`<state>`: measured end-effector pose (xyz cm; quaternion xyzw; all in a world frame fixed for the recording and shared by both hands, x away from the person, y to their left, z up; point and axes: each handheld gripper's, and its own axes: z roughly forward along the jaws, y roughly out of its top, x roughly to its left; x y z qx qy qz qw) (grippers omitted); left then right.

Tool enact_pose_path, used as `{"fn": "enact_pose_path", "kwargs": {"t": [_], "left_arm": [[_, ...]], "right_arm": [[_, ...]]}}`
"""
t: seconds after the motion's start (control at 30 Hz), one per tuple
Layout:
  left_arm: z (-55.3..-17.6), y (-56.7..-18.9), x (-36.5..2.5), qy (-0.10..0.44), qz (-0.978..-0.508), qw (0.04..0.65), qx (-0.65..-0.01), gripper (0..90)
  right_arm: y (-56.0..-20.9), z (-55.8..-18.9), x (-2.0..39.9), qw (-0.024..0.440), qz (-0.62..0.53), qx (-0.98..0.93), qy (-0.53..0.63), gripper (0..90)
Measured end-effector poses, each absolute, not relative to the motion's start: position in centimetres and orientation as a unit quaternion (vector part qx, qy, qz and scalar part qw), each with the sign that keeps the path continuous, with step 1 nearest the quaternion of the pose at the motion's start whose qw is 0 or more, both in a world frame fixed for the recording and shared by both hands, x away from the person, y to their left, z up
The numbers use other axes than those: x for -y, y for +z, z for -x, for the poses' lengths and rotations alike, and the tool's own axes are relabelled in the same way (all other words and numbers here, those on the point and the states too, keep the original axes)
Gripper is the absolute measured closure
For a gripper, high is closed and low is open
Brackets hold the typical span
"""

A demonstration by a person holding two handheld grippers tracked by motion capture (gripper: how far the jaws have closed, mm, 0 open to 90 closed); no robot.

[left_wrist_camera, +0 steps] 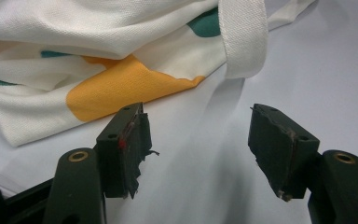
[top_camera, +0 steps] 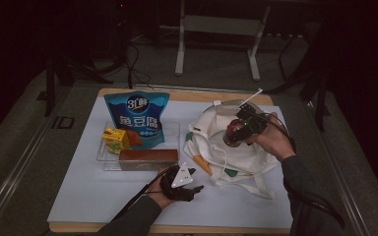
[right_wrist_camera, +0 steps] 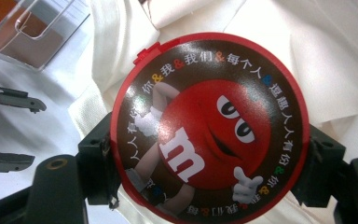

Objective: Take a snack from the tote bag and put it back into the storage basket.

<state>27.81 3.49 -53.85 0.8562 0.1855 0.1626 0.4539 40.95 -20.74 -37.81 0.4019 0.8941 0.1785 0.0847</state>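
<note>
My right gripper (top_camera: 237, 131) is shut on a round candy tub (top_camera: 232, 134) and holds it just above the white tote bag (top_camera: 226, 147). In the right gripper view the tub's red-rimmed lid (right_wrist_camera: 209, 126), with a red cartoon candy figure on it, sits between the two jaws, with the bag's cloth behind it. My left gripper (top_camera: 197, 179) rests low on the white sheet near the front edge, pointing right toward the bag. It stands open with nothing between its fingers (left_wrist_camera: 130, 140). Just ahead of it lie the bag's orange patch (left_wrist_camera: 121, 84) and a strap (left_wrist_camera: 242, 37).
A clear tray (top_camera: 170, 129) left of the bag holds a blue snack bag (top_camera: 138, 118), a yellow juice box (top_camera: 115, 139) and a brown box (top_camera: 147, 158). The white sheet (top_camera: 93, 191) covers a wooden table. Table legs and cables stand behind it.
</note>
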Motion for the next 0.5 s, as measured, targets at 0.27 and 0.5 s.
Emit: {"fn": "enact_pose_path", "kwargs": {"t": [0.27, 0.5], "left_arm": [[-27.8, -53.9, -3.5, 0.162, -0.856, 0.454, -0.186, 36.9], [-27.8, -53.9, -3.5, 0.162, -0.856, 0.454, -0.186, 36.8]], "right_arm": [[-37.4, -41.0, 19.9, 0.085, -0.396, -0.896, 0.182, 25.5], [-37.0, -41.1, 18.9, 0.084, -0.388, -0.898, 0.188, 25.4]]}}
